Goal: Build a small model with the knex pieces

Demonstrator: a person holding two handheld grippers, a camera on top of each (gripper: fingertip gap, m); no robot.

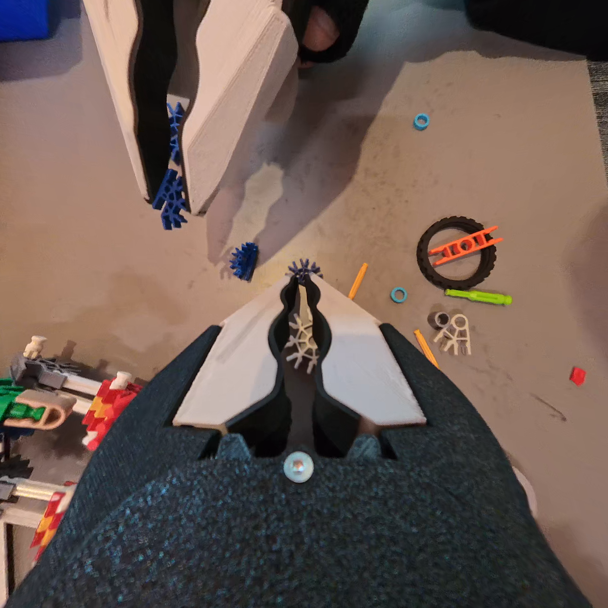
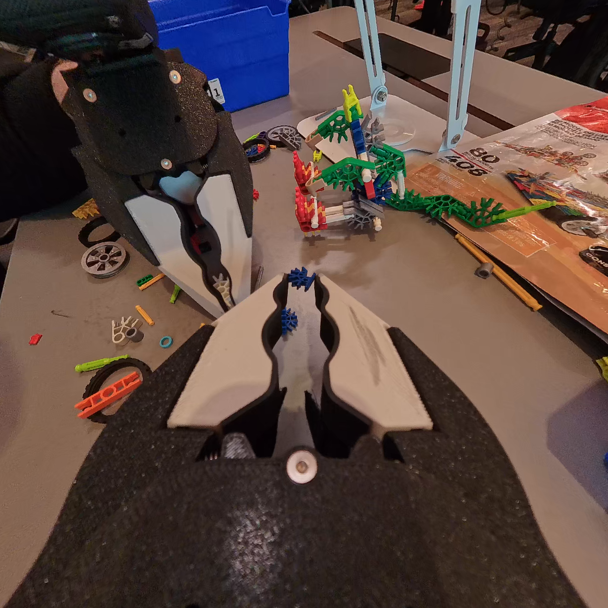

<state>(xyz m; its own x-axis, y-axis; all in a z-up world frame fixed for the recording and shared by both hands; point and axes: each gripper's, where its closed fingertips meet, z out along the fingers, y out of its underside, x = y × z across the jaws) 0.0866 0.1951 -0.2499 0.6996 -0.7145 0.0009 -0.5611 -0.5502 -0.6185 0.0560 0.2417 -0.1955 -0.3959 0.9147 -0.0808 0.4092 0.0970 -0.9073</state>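
My left gripper [image 1: 301,279] is shut on a white snowflake connector [image 1: 301,342], which sits between its black pads. A small purple connector [image 1: 304,269] shows just past its fingertips; I cannot tell if it is held. My right gripper [image 2: 301,279] is shut on a blue connector [image 2: 301,278] at its fingertips, held above the table. In the left wrist view the right gripper [image 1: 174,207] hangs at the upper left with the blue connector [image 1: 171,199] sticking out. Another blue connector [image 1: 245,260] lies on the table between the two grippers. The left gripper [image 2: 230,304] stands close to the left of the right gripper.
A colourful built model [image 2: 348,177] stands behind the grippers, beside a printed plastic bag [image 2: 526,184]. A blue bin [image 2: 230,49] and a white stand [image 2: 460,82] are at the back. A black tyre with an orange piece [image 1: 457,253], a green rod [image 1: 477,296], teal rings and yellow rods lie scattered. There is about 8 cm between the tips of the two grippers. The green rod [image 1: 477,296] lies some 10 cm from my left tips, 15 cm from my right tips. It is also in sight in the right wrist view [image 2: 103,360].
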